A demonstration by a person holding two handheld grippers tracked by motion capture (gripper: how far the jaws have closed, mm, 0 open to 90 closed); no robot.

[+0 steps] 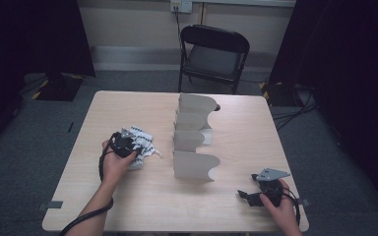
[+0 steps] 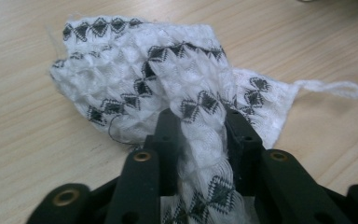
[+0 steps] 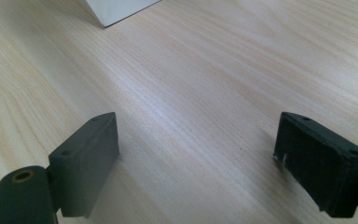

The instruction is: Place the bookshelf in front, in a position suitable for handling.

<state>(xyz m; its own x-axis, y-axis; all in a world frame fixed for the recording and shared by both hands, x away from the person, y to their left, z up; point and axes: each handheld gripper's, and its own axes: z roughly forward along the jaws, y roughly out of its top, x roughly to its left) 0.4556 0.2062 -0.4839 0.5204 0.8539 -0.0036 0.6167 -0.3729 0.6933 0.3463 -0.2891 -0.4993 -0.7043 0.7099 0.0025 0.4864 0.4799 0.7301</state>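
Seen from above: pale wooden worktop (image 1: 142,206) across the middle of the frame, grey carpet around it, black folding chair (image 1: 212,55) at upper centre beyond the far edge.

Left of centre on the worktop: white cloth with black diamond pattern (image 1: 143,143), crumpled, lying flat on the wood. Directly over its near edge, left tongs (image 1: 126,145) held in a hand entering from the bottom left, cable trailing down the forearm. In the left gripper view, same cloth (image 2: 158,79) spread across the upper half of the frame, a raised fold of it running down the middle and pinched between the two black jaws, both pads pressing on the fabric; small white loop (image 2: 328,87) of thread sticking out at the right side of the cloth, resting on the wood.

Centre of the high view: row of white card dividers (image 1: 193,142) standing upright with curved top edges, one behind another, just right of the cloth and apart from it.

Lower right of the high view: right tongs (image 1: 246,195) held low over the worktop in a hand coming in from the bottom right corner, well apart from the cloth. In the right gripper view, jaws standing wide apart with bare wood between them, corner of a white divider (image 3: 121,10) at the upper left of the frame.
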